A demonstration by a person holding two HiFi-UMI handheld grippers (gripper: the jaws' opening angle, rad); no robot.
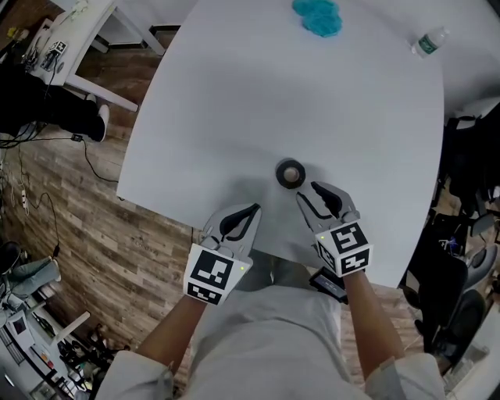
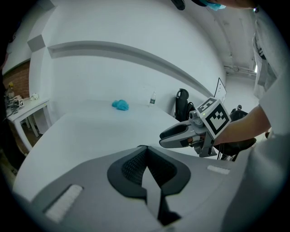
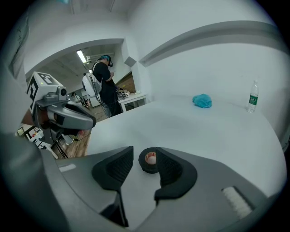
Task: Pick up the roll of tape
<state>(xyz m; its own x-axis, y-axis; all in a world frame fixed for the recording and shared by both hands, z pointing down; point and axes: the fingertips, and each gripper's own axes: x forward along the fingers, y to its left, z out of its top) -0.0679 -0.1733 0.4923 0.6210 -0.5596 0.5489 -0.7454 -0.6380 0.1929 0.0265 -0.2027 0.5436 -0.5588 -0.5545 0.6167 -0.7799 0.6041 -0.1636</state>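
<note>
**A:** Where is the tape now?

**B:** The small roll of black tape [image 1: 290, 173] lies flat on the big white table [image 1: 234, 101], near the edge where the person stands. It is just in front of the right gripper [image 1: 307, 193].

**A:** Does this gripper hold it?

**B:** No. In the right gripper view its jaws stand moderately apart, with only bare table between the pads. The roll is just ahead of the tips, more on the side of the right jaw. This jaw covers a part of the roll, so it may be touching it, but I cannot be sure.

**A:** And the left gripper [image 1: 251, 211]?

**B:** Its jaws are closed together and there is nothing in them. It hovers over the near edge of the table, beside the right gripper and well apart from the roll.

**A:** What else is on the table?

**B:** At the far side there is a crumpled bright blue cloth [image 1: 318, 16], and near it a clear plastic bottle with a green label [image 1: 428, 42]. The rest of the surface is plain and smooth.

**A:** And the room?

**B:** The floor is of brown wooden planks [image 1: 94, 234], with black cables [image 1: 47, 148] lying on it. A small white side table [image 1: 78, 39] stands to the left. The right gripper view shows a person in dark clothes [image 3: 105, 84] standing far behind, under a ceiling lamp
</note>
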